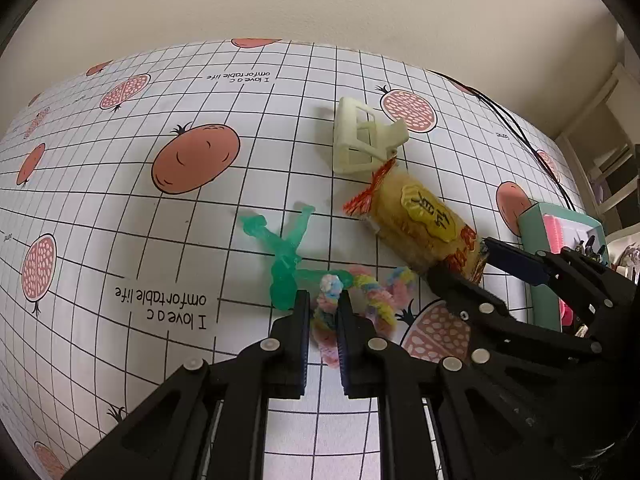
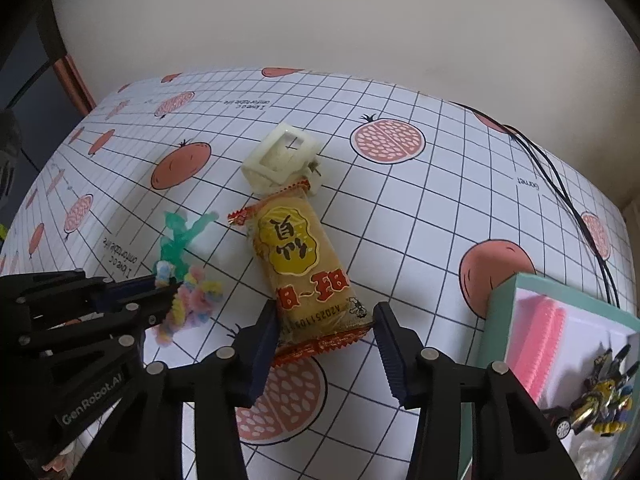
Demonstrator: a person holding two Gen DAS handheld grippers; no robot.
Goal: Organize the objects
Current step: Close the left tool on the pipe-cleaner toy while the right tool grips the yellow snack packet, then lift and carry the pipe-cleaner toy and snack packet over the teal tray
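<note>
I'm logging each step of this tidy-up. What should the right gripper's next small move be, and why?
Probably close the right gripper on the snack pack. Its fingers stand open on either side of the pack's near end, which lies flat on the tablecloth. The teal box beside it already holds toys, so it is a likely place for the pack.

In the left wrist view the right claw [image 1: 472,264] covers the near end of the snack packet [image 1: 424,224], and the teal box [image 1: 538,268] sits half behind it. The pastel pipe-cleaner twist [image 1: 360,300] is partly hidden between the left claw's fingers [image 1: 302,320]. In the right wrist view the box [image 2: 496,304] runs off the right edge; the toy [image 2: 600,404] inside is too blurred to identify.
</note>
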